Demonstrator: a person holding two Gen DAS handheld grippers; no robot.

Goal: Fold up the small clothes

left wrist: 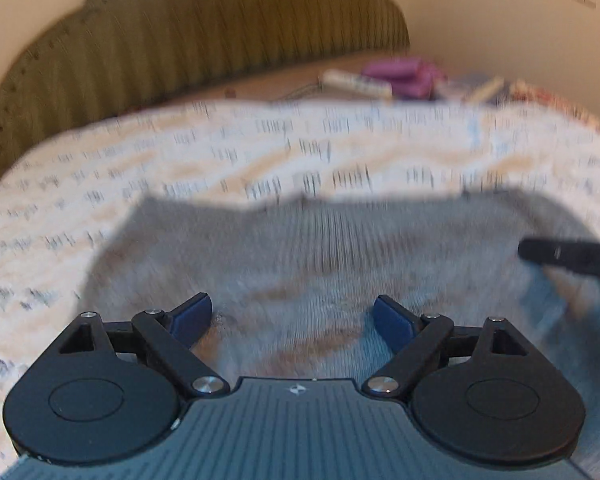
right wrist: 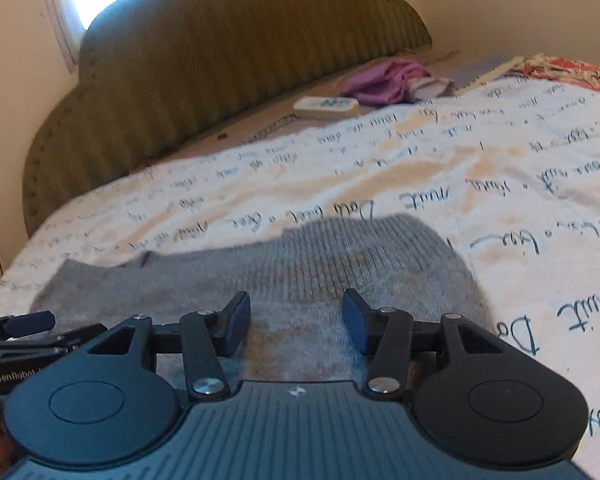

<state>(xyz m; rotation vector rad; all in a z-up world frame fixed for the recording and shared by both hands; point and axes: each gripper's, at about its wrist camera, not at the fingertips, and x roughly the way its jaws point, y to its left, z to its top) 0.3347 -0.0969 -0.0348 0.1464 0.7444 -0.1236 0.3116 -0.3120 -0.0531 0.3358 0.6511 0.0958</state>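
Both tools stand open, gripping nothing: the left tool and right tool hover over the grey knit garment (spread on the bed's script-printed sheet) just ahead.

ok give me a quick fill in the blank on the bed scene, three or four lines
1. The knitted garment under both grippers is ____ in colour.
2. The bedspread is printed with dark ____.
3. Neither the left gripper nor the right gripper holds anything; both are ____.
4. Near the headboard, beside the remote, lies a ____ cloth.

Missing words: grey; handwriting; open; purple
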